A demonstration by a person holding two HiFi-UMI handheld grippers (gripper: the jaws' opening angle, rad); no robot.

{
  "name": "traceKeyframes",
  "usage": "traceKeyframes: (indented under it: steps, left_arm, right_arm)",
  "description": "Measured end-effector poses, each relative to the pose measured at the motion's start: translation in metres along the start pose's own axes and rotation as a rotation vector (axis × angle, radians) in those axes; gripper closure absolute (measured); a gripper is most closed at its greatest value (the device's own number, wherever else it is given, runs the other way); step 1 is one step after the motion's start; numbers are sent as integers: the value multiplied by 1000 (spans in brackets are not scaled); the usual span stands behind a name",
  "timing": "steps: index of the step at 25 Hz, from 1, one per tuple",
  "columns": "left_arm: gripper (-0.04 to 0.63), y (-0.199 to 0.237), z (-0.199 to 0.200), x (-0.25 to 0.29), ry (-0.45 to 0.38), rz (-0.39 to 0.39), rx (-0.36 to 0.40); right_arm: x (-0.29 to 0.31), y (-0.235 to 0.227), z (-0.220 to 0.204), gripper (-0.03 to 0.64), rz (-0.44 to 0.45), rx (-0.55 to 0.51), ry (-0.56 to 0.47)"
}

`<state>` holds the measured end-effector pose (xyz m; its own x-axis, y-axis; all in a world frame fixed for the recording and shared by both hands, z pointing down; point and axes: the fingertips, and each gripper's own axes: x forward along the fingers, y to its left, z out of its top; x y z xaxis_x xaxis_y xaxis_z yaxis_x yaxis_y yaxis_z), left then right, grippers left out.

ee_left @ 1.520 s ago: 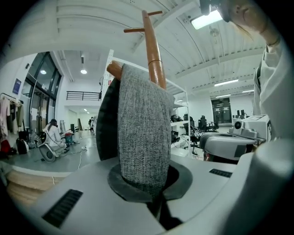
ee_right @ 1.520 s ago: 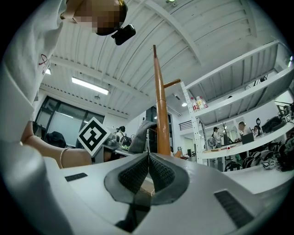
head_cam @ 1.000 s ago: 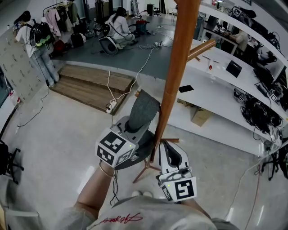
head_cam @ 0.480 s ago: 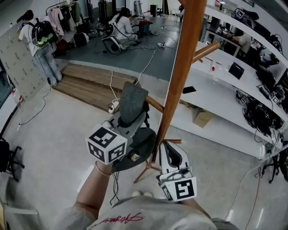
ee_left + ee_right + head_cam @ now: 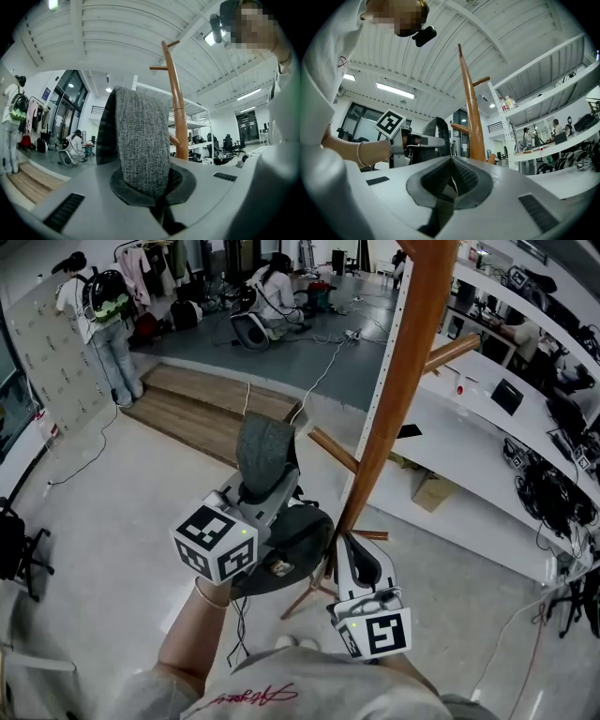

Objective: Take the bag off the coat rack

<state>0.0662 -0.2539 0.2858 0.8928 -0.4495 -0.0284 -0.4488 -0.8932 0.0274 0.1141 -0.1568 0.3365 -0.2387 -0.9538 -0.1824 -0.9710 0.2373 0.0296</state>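
Floor (image 5: 103,521), wooden platform (image 5: 206,413), white shelving (image 5: 478,432), coat rack (image 5: 391,409)

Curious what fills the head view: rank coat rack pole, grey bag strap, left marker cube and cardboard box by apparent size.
1. coat rack pole
2. grey bag strap and left marker cube, about alike; the cube sits nearer the camera
3. cardboard box

Left hand-held gripper (image 5: 154,190) has its jaws pinched tight on the grey felt bag strap (image 5: 140,140), which stands upright out of them. The wooden coat rack (image 5: 176,108) rises behind, just right.
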Motion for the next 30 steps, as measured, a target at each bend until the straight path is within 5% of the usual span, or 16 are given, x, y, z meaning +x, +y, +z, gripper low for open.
traceKeyframes:
  steps: [30]
  left_arm:
    - [578,-27,-47,-105,-17,203,0]
  right_arm:
    - [22,62,1,599,191,33,-13]
